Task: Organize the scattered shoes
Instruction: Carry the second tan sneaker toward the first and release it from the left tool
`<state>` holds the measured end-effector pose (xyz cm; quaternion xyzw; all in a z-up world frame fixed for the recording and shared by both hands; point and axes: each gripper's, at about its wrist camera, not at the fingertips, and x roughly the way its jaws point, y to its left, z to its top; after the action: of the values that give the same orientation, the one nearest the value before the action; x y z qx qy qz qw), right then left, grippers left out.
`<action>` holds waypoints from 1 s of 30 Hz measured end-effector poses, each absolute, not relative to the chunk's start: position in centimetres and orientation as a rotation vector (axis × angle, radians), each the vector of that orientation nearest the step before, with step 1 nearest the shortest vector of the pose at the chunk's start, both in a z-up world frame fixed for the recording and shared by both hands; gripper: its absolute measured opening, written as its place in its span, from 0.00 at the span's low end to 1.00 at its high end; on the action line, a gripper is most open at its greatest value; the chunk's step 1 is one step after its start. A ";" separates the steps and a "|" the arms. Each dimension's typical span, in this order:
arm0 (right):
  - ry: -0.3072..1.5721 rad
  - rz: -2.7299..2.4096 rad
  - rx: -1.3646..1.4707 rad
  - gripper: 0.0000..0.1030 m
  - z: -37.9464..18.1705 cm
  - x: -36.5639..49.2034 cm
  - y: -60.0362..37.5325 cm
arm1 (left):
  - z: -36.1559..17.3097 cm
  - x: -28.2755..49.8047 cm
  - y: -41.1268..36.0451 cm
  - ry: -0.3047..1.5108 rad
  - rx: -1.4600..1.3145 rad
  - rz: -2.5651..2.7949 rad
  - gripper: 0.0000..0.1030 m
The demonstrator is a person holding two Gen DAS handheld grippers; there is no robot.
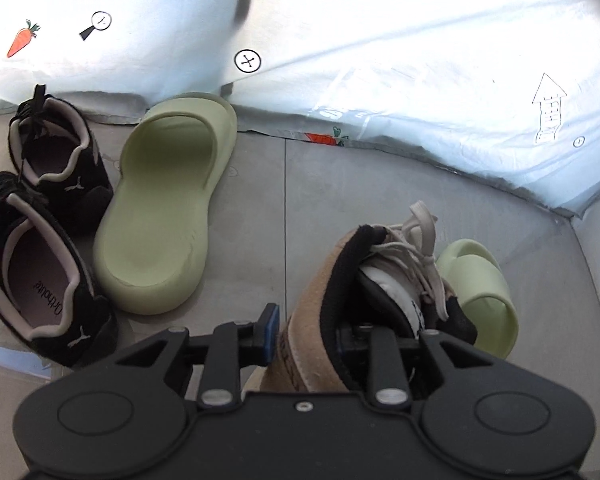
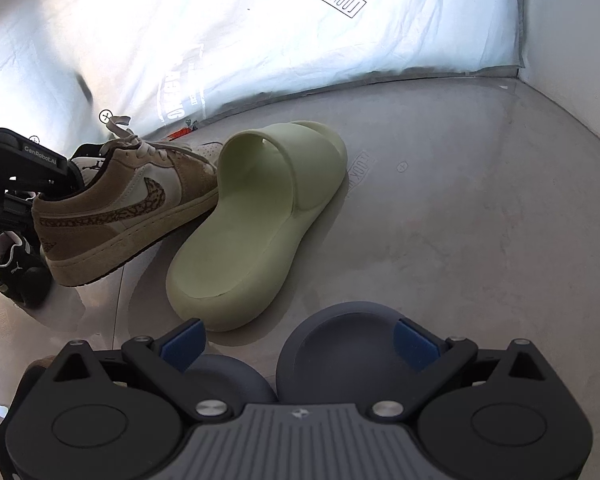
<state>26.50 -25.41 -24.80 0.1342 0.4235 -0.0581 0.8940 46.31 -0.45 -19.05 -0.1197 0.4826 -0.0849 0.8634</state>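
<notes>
The left gripper is closed on the heel collar of a tan sneaker — one blue-padded finger outside the heel, the other down inside the opening. In the right wrist view the same tan sneaker sits at mid-left, heel raised and toe tipped down toward the grey floor, its toe just behind a pale green slide lying in the centre of the frame.

The right gripper stands wide open at the bottom of its own view, holding nothing — the green slide's heel lies just ahead of its blue pads.

In the left wrist view a second green slide rests at centre left, beside a pair of black sneakers at the far left edge. A white printed sheet fills the top of the frame.
</notes>
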 end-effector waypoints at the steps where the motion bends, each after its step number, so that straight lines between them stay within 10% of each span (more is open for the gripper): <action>1: 0.877 -0.119 0.276 0.97 -24.7 26.4 -25.3 | -18.9 45.9 0.3 1.010 -0.263 -0.169 0.26; 30: 0.810 -0.068 0.180 0.97 -21.4 18.5 -21.1 | -23.8 22.2 16.5 1.077 -0.494 0.094 0.23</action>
<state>18.53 -21.13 -21.43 0.0875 0.3932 -0.0331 0.9147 22.16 16.53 -23.81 -0.2325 0.5073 0.0442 0.8286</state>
